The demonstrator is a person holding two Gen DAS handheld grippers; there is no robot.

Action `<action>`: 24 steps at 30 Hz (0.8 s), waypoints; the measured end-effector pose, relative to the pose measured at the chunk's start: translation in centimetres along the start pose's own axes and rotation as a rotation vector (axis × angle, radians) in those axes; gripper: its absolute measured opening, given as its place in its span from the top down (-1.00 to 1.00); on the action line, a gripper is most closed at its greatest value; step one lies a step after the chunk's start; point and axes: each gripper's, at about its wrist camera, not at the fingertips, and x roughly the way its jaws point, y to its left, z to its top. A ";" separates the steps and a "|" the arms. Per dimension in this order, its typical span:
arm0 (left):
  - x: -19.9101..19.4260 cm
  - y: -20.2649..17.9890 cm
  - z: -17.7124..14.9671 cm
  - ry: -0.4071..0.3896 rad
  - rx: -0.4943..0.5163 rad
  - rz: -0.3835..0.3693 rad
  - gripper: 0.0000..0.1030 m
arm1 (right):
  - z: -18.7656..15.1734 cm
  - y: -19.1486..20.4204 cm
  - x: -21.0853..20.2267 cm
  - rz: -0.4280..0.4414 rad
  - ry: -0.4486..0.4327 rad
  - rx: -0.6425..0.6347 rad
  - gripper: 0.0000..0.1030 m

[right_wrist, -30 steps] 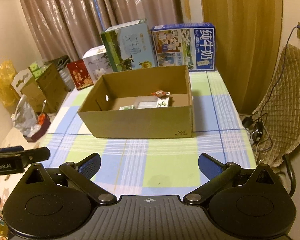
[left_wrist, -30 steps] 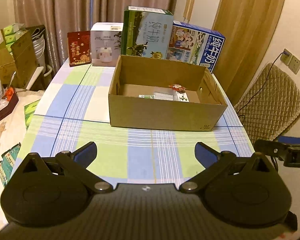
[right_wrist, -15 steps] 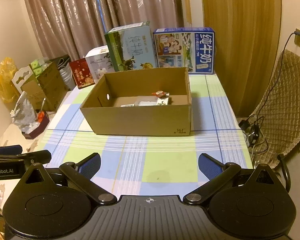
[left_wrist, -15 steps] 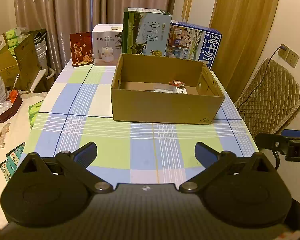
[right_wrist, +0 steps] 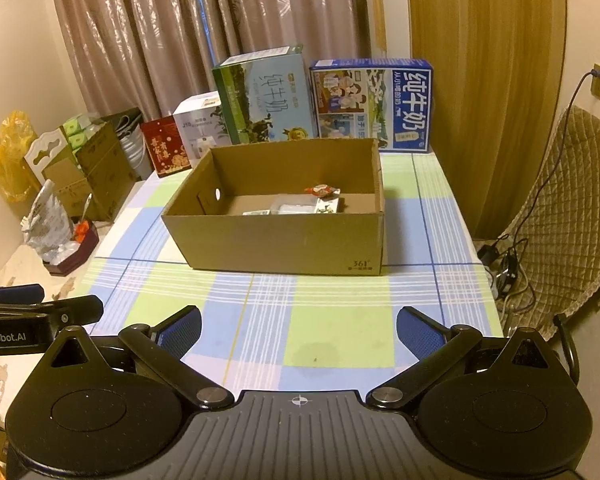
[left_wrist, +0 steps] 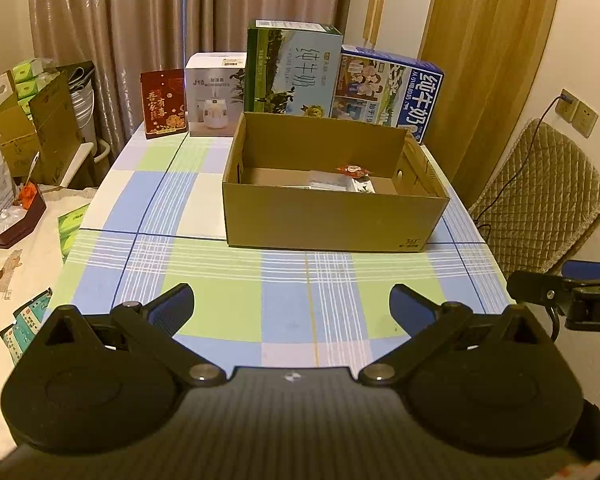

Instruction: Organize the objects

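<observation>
An open cardboard box (left_wrist: 332, 220) (right_wrist: 284, 240) stands on the checked tablecloth (left_wrist: 228, 300) (right_wrist: 332, 332). Inside lie a red wrapped candy (left_wrist: 354, 169) (right_wrist: 321, 191), a clear packet (left_wrist: 327, 179) (right_wrist: 292, 205) and small printed sachets (left_wrist: 363, 187) (right_wrist: 326, 205). My left gripper (left_wrist: 292, 304) is open and empty over the near table edge, well short of the box. My right gripper (right_wrist: 298, 330) is also open and empty, at the same distance. Each gripper shows at the edge of the other's view.
Two milk cartons (left_wrist: 294, 74) (right_wrist: 374, 104), a white appliance box (left_wrist: 214, 100) and a red gift box (left_wrist: 163, 103) line the table's far edge. A padded chair (left_wrist: 540, 196) (right_wrist: 568, 216) stands right. Boxes and clutter (left_wrist: 32, 128) sit left of the table.
Both grippers have drawn back and lowered a little, so the box looks farther and its inside less visible. Both stayed open. Nothing on the table moved.
</observation>
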 end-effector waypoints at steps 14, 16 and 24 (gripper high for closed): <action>0.1 -0.4 0.1 -0.002 0.011 -0.004 -0.98 | 0.1 0.0 0.0 -0.001 -0.003 0.000 -0.96; 0.1 -0.4 0.1 -0.002 0.013 -0.005 -0.98 | 0.1 0.0 0.0 -0.001 -0.002 -0.002 -0.96; 0.0 -0.5 0.2 -0.002 0.014 -0.008 -0.98 | 0.2 -0.2 -0.1 -0.002 -0.003 -0.002 -0.96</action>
